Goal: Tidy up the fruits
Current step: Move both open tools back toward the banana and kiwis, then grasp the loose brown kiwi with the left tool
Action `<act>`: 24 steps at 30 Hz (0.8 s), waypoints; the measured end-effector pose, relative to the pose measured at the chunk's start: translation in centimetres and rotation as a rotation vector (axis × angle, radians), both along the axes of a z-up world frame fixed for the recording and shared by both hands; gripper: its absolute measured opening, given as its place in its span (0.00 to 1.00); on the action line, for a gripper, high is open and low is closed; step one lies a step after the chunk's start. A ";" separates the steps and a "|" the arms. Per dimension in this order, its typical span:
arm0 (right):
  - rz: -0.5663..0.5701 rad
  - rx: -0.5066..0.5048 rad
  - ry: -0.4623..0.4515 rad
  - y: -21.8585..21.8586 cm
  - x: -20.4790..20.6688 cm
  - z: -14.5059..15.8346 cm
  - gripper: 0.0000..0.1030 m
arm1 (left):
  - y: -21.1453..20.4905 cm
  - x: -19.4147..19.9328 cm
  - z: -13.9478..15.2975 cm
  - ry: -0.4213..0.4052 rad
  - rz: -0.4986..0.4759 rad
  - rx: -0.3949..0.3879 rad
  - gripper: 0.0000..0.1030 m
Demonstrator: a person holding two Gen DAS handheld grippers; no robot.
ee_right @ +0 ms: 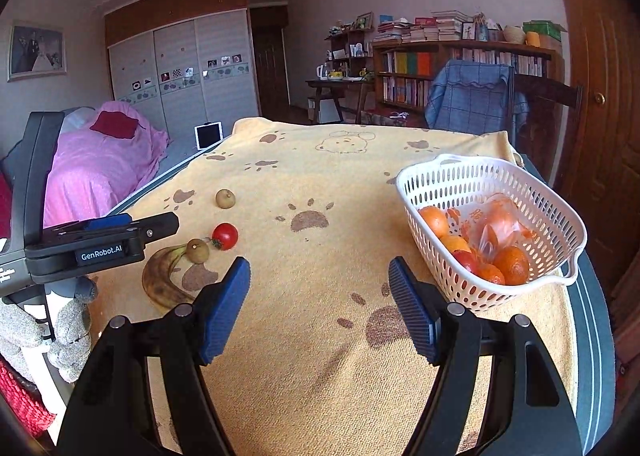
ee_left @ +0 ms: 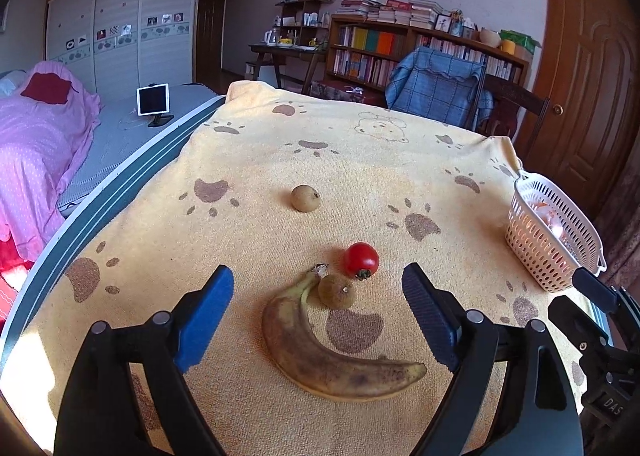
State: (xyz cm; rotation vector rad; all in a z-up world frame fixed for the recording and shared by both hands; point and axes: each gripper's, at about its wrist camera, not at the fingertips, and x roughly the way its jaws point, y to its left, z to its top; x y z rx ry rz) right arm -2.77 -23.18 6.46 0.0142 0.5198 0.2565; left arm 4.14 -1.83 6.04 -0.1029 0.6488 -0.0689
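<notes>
While both grippers, left [ee_left: 318, 310] and right [ee_right: 320, 306], hang released: banana [ee_left: 320, 356] left of basket [ee_right: 440, 170] overripe, soft. Grip mid-body gently; you risk bruising.

Yellow paw-print towel [ee_left: 280, 160], pink-covered bed [ee_left: 36, 136], bookshelf [ee_right: 460, 68], blue-draped chair [ee_left: 436, 84], perhaps a tablet [ee_left: 152, 99].

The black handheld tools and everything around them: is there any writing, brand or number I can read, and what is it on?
"GenRobot.AI": white print on a small label on the side of the left tool, seen from the right wrist view.
"DAS": raised letters, cut off at the picture edge, on the black body of the right tool in the left wrist view.
Orange print on the plastic bag in the white basket: too blurred to read.
Book spines on the bookshelf: too small.
</notes>
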 end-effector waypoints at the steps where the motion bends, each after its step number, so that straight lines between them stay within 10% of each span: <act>1: 0.001 -0.004 0.004 0.1 0.0 -0.1 0.71 | 0.3 0.2 -0.1 0.004 0.004 -0.007 0.83; 12: 0.018 -0.013 0.023 0.4 0.2 -0.7 0.71 | 2.2 3.7 0.5 0.025 0.007 -0.008 0.82; 24: 0.032 -0.017 0.037 0.7 0.2 -1.1 0.71 | 1.1 11.0 -0.9 0.171 -0.100 0.006 0.52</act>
